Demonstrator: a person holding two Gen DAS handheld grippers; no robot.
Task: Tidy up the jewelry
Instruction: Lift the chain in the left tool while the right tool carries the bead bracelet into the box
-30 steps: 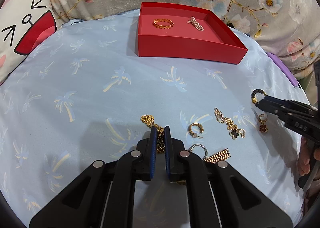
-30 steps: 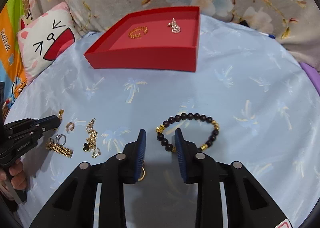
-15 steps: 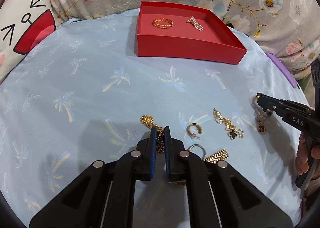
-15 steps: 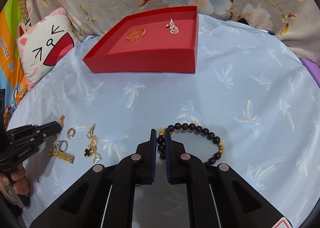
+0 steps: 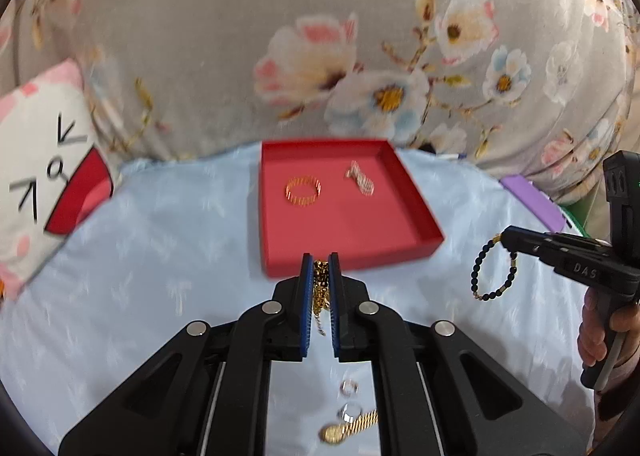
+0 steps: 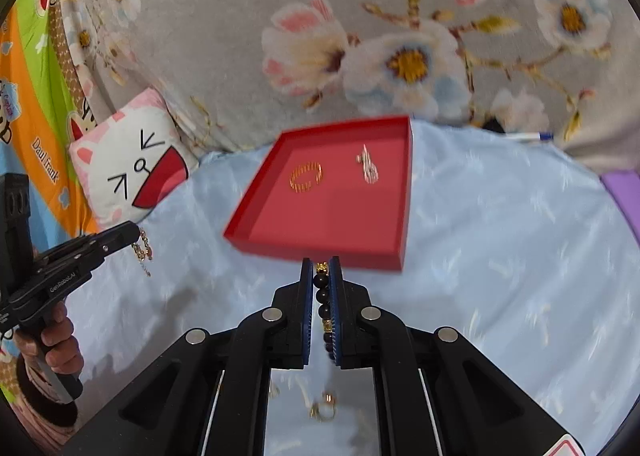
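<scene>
1. Our left hand-held gripper (image 5: 320, 280) is clamped on a gold chain (image 5: 319, 288), lifted clear of the blue cloth; the chain hangs between the pads, its long axis running down and back toward us.
2. Our right hand-held gripper (image 6: 320, 284) has just been closing and now pinches the black bead bracelet (image 6: 323, 304) by one short stretch of beads; in the left view the loop (image 5: 494, 270) dangles below the tips, long axis vertical.
3. The red tray (image 5: 272, 240) lies just ahead of both grippers, open side up, with a gold ring (image 5: 303, 191) and a pale trinket (image 5: 361, 181) already inside.
4. Beneath the left hand-held gripper, a gold watch-like band (image 5: 350, 426) and small rings (image 5: 348, 388) remain on the cloth.
5. Risks, as we judge them: the beads are round and held on a narrow bite, so a quick swing could roll them out of the pads; the chain's loose tail could snag the tray's near wall or drape over it; releasing above the ring could tangle pieces together.
</scene>
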